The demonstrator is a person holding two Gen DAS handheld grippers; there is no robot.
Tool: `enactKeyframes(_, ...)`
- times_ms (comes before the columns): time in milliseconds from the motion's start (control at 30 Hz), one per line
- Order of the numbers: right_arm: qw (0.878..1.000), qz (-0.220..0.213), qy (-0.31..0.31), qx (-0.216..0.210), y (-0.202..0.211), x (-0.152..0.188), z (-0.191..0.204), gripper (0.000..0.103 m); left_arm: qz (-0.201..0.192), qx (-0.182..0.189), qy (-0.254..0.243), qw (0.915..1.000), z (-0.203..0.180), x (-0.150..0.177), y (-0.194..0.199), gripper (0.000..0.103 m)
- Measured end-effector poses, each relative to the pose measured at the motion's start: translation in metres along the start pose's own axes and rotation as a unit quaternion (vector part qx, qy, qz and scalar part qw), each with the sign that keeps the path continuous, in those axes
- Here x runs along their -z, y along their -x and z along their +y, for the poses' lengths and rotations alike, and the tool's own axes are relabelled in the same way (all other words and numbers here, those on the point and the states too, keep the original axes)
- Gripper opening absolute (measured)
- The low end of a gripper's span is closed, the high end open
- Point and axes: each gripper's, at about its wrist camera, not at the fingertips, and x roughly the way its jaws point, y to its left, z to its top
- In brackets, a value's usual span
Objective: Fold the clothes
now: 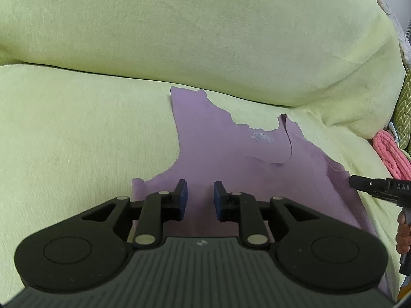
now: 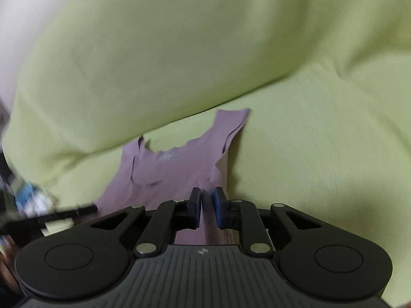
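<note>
One purple top [image 1: 218, 151] lies on the green sofa [image 1: 77, 128]. Left gripper [image 1: 200, 200] hovers open above it; right gripper [image 2: 206, 205] pinches its edge.

Yellow-green sofa seat cushion [image 1: 77, 133] fills the lower half of the left wrist view; fabric has a fine woven texture. Back cushion [image 1: 195, 33] of the same colour rises behind it, meeting the seat along a curved seam. At the far right edge, a rolled pink knitted cloth [image 1: 390, 154] lies on the seat beside the corner of the back cushion. Just above it sits an olive cushion with a pale zigzag pattern [image 1: 404, 110], partly cut off by the frame. In the right wrist view, a pale wall [image 2: 23, 25] shows at upper left; blurred blue-and-white items [image 2: 33, 197] at the left edge cannot be identified.
</note>
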Motion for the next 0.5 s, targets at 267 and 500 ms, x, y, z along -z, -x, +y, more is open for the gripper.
enactKeyframes(267,0.979,-0.007,-0.199,-0.043,-0.002,0.012,-0.062,0.028,0.001,0.005,0.011,0.9999,0.002,0.000,-0.002,0.018)
enactKeyframes(500,0.968,-0.016,-0.230,-0.099,-0.001,0.023,-0.053,0.028,0.000,0.003,0.005,1.0000,0.000,0.000,-0.003,0.020)
